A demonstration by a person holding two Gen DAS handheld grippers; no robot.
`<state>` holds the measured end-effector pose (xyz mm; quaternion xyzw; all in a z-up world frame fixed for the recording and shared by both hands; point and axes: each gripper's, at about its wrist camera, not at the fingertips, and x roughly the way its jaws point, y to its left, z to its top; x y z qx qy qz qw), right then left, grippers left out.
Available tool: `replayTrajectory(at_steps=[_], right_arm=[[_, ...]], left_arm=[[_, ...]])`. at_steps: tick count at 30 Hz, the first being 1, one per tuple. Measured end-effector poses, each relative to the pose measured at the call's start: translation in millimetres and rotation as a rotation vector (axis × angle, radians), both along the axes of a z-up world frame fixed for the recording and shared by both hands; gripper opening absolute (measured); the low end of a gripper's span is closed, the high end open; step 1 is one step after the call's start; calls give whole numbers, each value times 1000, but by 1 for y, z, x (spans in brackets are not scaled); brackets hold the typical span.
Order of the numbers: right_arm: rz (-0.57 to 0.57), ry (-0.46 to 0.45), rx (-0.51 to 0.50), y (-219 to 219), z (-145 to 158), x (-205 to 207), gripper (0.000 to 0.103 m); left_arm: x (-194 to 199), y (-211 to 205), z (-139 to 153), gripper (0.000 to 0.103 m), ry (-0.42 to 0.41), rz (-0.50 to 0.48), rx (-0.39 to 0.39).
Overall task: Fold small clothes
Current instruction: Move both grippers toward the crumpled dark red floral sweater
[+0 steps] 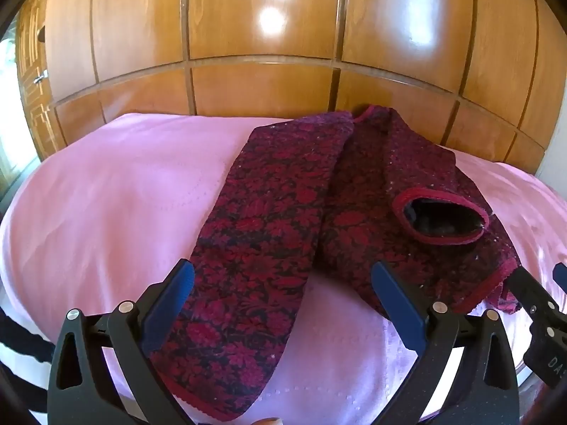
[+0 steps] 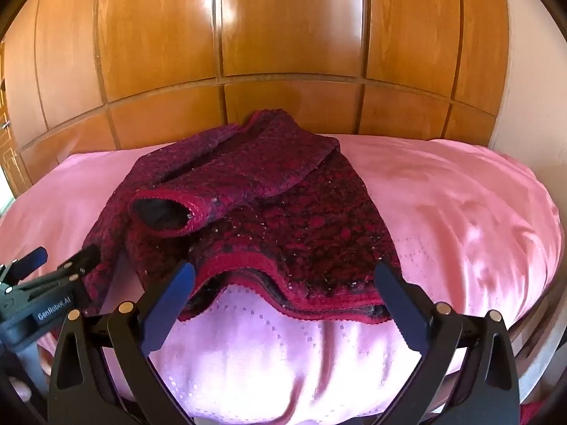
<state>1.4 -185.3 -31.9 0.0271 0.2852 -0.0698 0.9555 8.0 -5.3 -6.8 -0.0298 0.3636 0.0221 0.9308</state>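
Crimson floral sweater (image 1: 283,212) lies mid-frame on the pink bedspread (image 1: 106,194); left gripper (image 1: 283,304) and right gripper (image 2: 283,304) jaws both wide, holding nothing.

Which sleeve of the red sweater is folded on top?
The sleeve with the open cuff, folded across the sweater's body. The other sleeve stretches out flat on the pink blanket, toward the left gripper.

The sweater (image 1: 283,219) is dark with red flowers and red trim; the bedspread (image 1: 106,194) pink, the wardrobe (image 1: 265,35) honey-brown wood.
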Motion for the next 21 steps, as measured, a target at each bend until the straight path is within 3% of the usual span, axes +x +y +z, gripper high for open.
replayTrajectory(at_steps=[14,21], right_arm=[[75,-36,53,9,-7,-27,101],[182,-42,121,13,-8,-43,101]], left_arm=[[2,8,-8,99,4,11,-6],[-1,10,-8,99,-1,15,-12]])
